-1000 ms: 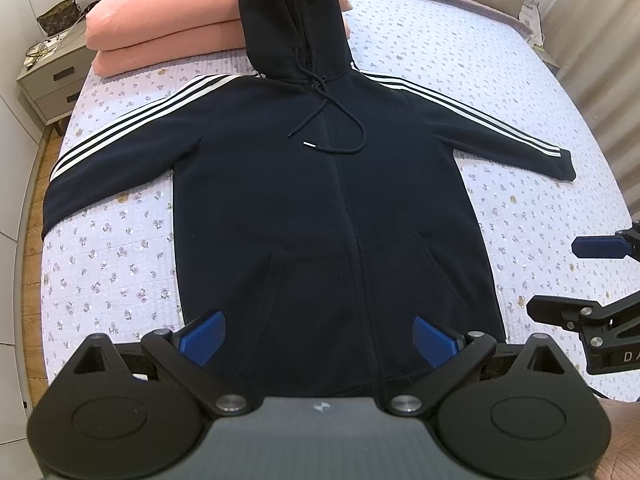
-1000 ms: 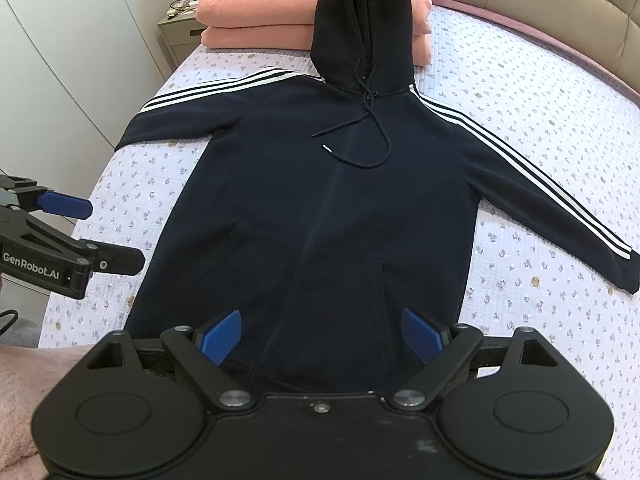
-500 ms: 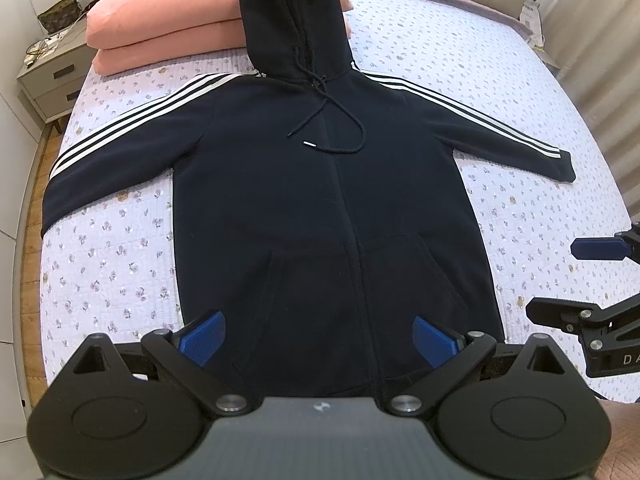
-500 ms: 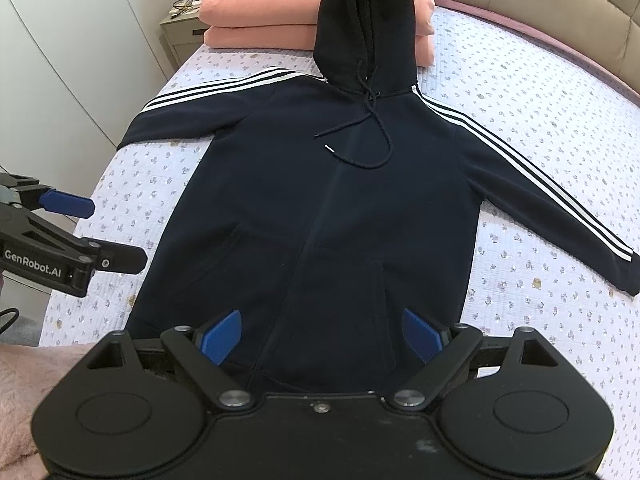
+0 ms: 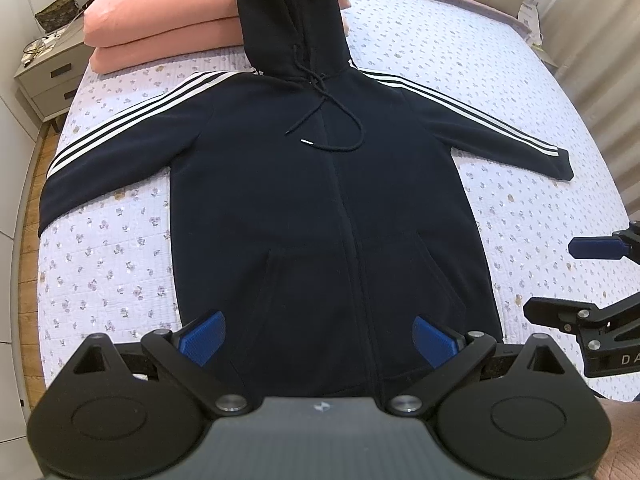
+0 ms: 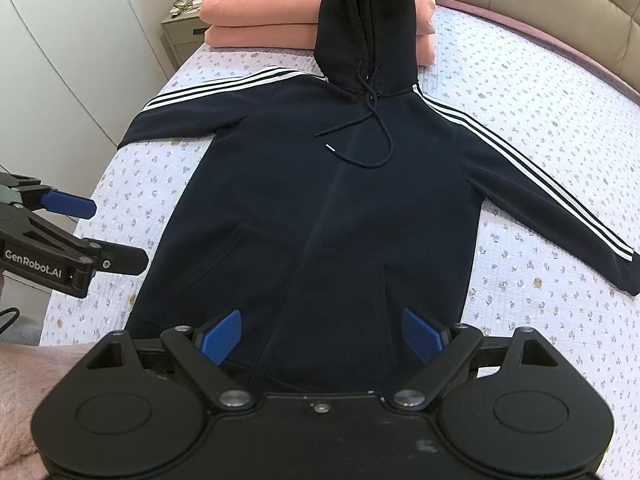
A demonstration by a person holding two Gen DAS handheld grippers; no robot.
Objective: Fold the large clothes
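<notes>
A dark navy zip hoodie (image 5: 320,208) (image 6: 336,216) lies flat and face up on the bed, both sleeves with white stripes spread out sideways, hood resting up against the pillows. My left gripper (image 5: 318,338) hovers open above the hem, blue pads wide apart with nothing between them. My right gripper (image 6: 320,334) is likewise open over the hem. Each gripper also appears in the other's view: the right gripper (image 5: 560,276) at the right edge, the left gripper (image 6: 108,236) at the left edge.
Two stacked pink pillows (image 5: 160,28) (image 6: 260,16) sit at the head of the bed under the hood. The floral quilt (image 5: 112,264) (image 6: 560,128) covers the bed. A bedside table (image 5: 52,72) stands at the left; curtains (image 5: 600,60) hang at the right. A pink-sleeved arm (image 6: 24,392) shows low left.
Both views have shifted very slightly; the hoodie lies as before and both grippers stay open.
</notes>
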